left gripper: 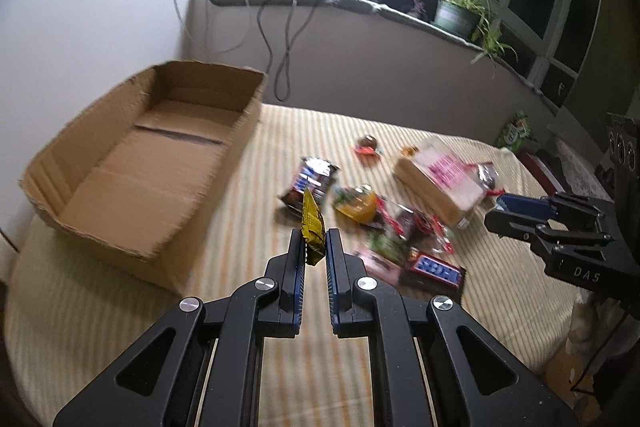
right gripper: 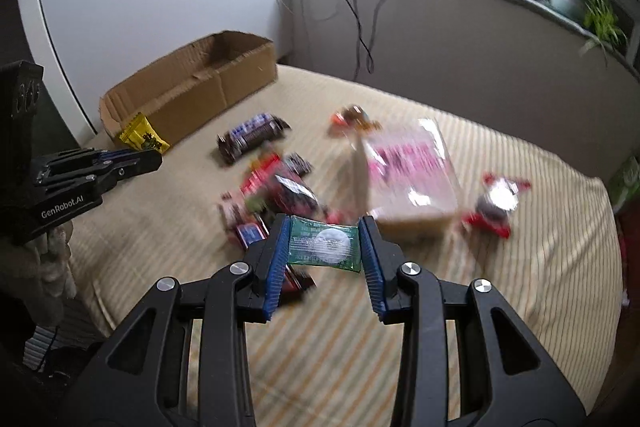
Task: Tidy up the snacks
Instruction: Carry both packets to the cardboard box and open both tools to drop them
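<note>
In the left wrist view, the left gripper [left gripper: 314,243] is raised above the striped bed [left gripper: 120,307], its fingers nearly together and clamped on one small yellow packet [left gripper: 312,227] that stands up between the blue pads. One open cardboard box [left gripper: 140,163] sits on the bed to the left with nothing visible inside it. To the right lies a loose pile of snacks [left gripper: 384,211], too blurred to count exactly; one blue bar [left gripper: 438,269] and one large pale bag with pink print [left gripper: 436,179] stand out. The right gripper [left gripper: 504,211] reaches in from the right edge, level with the pile. One potted plant [left gripper: 460,11] stands on the window sill.

In the right wrist view, the right gripper [right gripper: 324,247] hovers over the bed [right gripper: 500,307] with its fingers set wide, holding one green packet [right gripper: 324,245] crosswise between the pads. The snack pile [right gripper: 276,187] lies just beyond. The left gripper [right gripper: 132,157] shows at the left edge with the yellow packet [right gripper: 140,139] in it, in front of the cardboard box [right gripper: 200,83].
</note>
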